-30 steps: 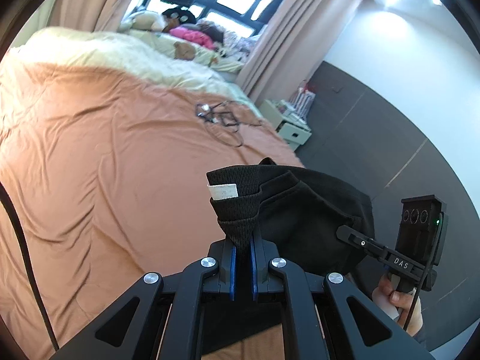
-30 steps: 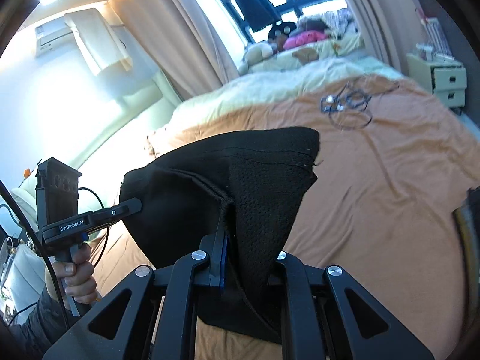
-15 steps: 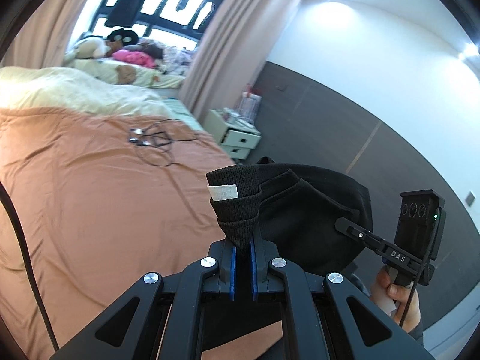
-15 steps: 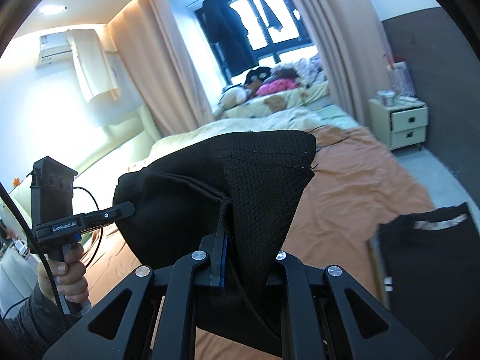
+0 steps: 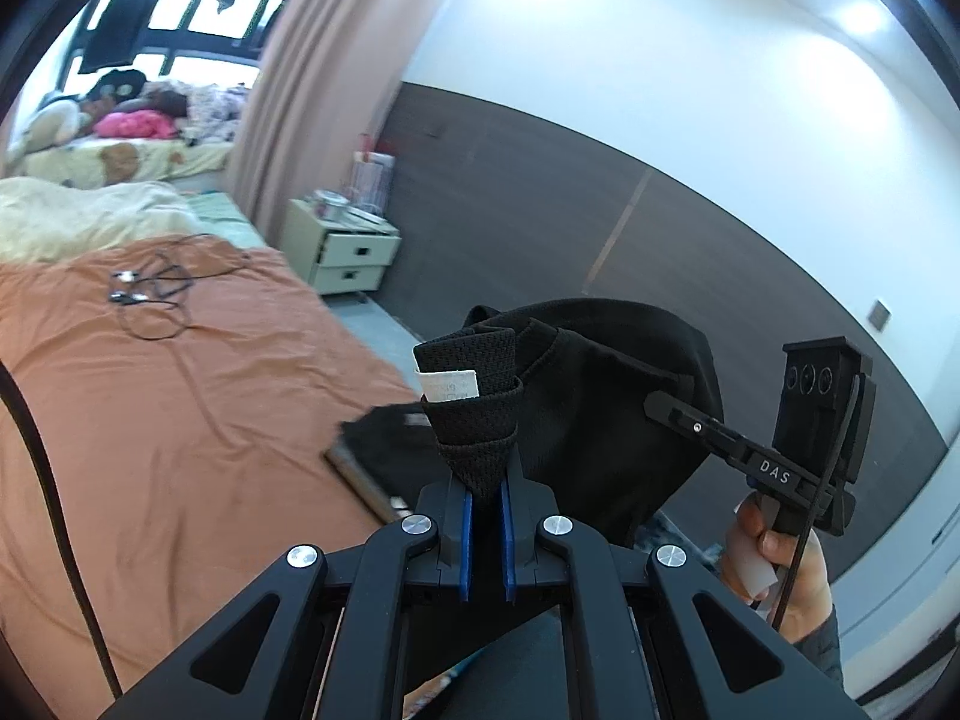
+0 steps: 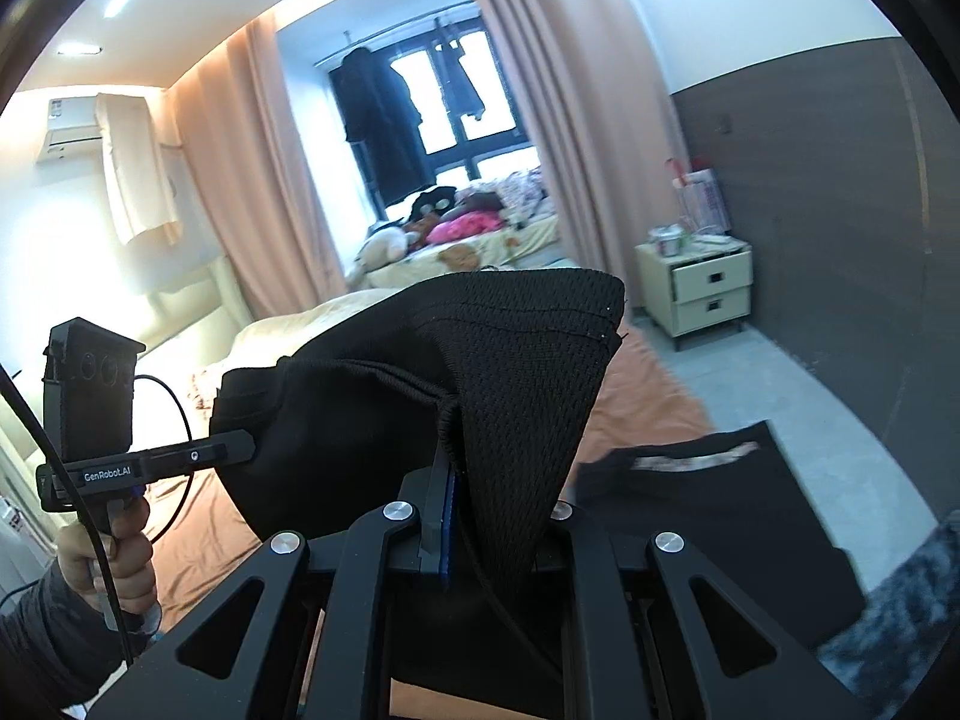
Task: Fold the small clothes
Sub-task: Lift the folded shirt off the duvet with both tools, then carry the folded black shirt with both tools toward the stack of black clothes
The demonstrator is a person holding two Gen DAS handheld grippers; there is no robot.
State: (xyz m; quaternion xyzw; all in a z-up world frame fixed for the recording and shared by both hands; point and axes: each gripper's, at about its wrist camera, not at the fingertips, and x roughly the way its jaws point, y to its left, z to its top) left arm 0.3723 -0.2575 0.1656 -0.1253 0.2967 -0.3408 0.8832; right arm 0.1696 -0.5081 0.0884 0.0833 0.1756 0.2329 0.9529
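A small black mesh garment [image 5: 606, 396] with a white label hangs in the air between both grippers, above the orange bedspread [image 5: 168, 420]. My left gripper [image 5: 485, 492] is shut on its bunched waistband end. My right gripper [image 6: 462, 480] is shut on the other end of the black garment [image 6: 516, 372], which drapes over its jaws and hides them. In the right wrist view the left gripper [image 6: 231, 450] reaches in from the left and pinches the cloth. A folded black garment [image 6: 720, 516] lies on a flat surface at the bed's right edge.
A tangle of cables [image 5: 150, 294] lies on the bedspread. A cream nightstand [image 6: 696, 288] stands by the dark wall, beyond a grey floor strip. Curtains [image 6: 540, 120] and a window seat piled with toys are at the back. A grey fuzzy thing [image 6: 894, 618] sits at lower right.
Both grippers have swung to the right and risen a little with the black garment held between them. The bed's right edge, the nightstand and the folded black garment have come into view.
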